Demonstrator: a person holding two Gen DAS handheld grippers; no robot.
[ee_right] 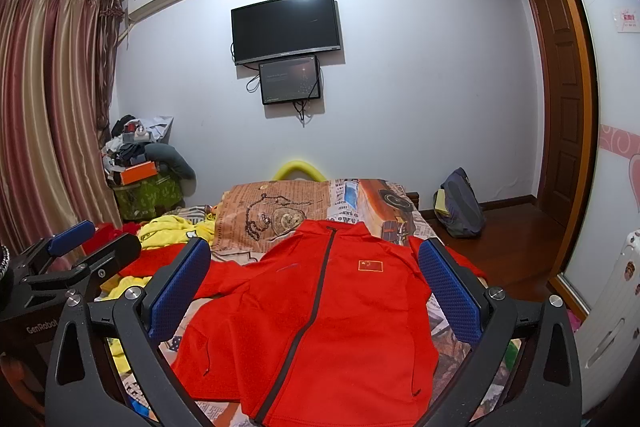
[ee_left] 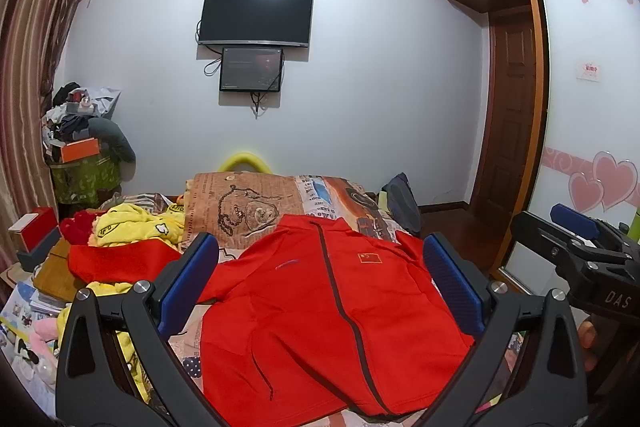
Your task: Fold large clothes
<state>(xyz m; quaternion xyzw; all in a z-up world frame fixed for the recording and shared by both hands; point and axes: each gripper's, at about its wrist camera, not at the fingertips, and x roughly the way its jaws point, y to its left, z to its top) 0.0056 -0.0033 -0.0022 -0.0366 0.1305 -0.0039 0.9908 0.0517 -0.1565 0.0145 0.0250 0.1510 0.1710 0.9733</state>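
A: What are the two claws doing at this moment?

B: The left claw (ee_left: 320, 279) is standing fully released, its blue pads (ee_left: 190, 279) spread wide apart and gripping nothing. The right claw (ee_right: 316, 279) is showing the same condition: jaws spread wide, nothing between the pads (ee_right: 448, 287). Both are hovering above the near end of the bed (ee_right: 280, 203), side by side and close to each other.

A: Are they touching the garment?

B: I am not seeing contact. Each claw is framing the red jacket (ee_right: 320, 319) between its fingers from above, and the fabric is lying undisturbed beneath them.

A: Where is the jacket lying?

B: It is lying flat, front side up, on the printed bedcover, collar pointing toward the far wall and hem toward the claws. The dark zipper (ee_left: 340, 299) is running closed down the middle, and a small flag patch (ee_right: 370, 265) is showing on the chest. One sleeve is stretching out to the left, toward a pile of yellow clothes (ee_left: 136, 227) and another red garment (ee_left: 120, 261).

A: Anything else nearby?

B: A television (ee_left: 256, 15) is hanging on the far wall with a smaller screen (ee_right: 290, 85) mounted just under it.
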